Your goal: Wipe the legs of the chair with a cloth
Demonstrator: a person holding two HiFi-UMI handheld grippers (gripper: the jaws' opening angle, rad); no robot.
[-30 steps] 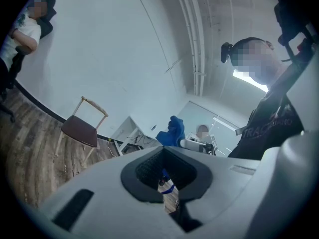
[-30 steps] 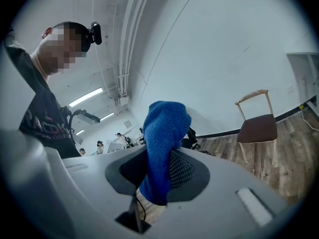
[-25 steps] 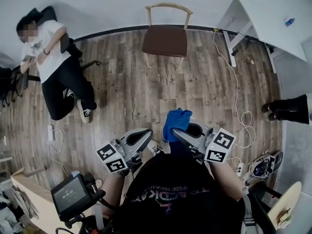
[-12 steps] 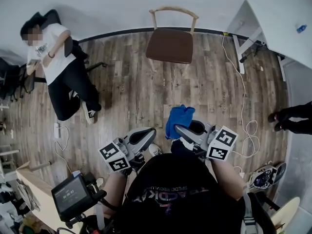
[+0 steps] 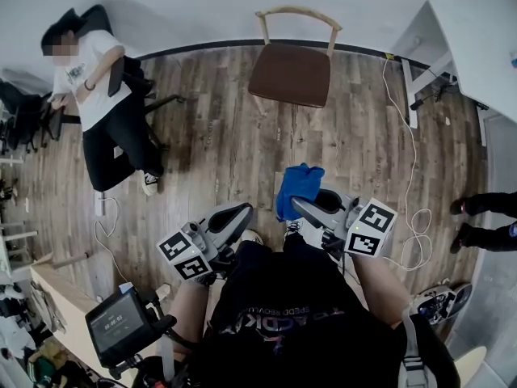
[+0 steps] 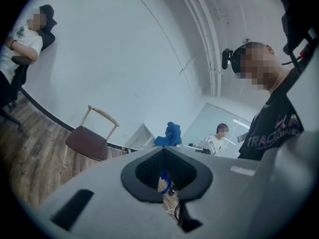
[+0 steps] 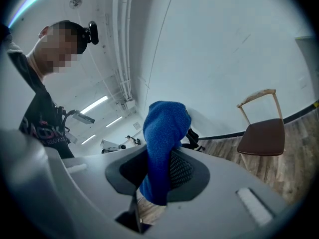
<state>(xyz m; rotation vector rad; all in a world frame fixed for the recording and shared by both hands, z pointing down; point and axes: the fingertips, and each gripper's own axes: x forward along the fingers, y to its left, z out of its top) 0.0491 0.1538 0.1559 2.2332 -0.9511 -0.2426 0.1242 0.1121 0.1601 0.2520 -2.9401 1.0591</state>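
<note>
A chair point(image 5: 289, 69) with a brown seat and a light wooden frame stands on the wood floor by the far wall; it also shows in the left gripper view as the chair point(image 6: 89, 141) and in the right gripper view as the chair point(image 7: 261, 133). My right gripper point(image 5: 300, 207) is shut on a blue cloth point(image 5: 297, 186), held in front of my body well short of the chair. That cloth point(image 7: 163, 133) sticks up from between the jaws of the right gripper point(image 7: 162, 158). My left gripper point(image 5: 239, 215) is beside it, jaws together with nothing in them, as the left gripper point(image 6: 165, 151) view shows.
A person point(image 5: 101, 103) sits on the floor at the far left against the wall. A white cable point(image 5: 410, 136) trails over the floor on the right, next to a white table point(image 5: 472, 39). Another person's feet point(image 5: 485, 217) are at the right edge.
The chair has drawn slightly nearer and shifted right in the head view. Both grippers keep their pose; the cloth stays in the right one.
</note>
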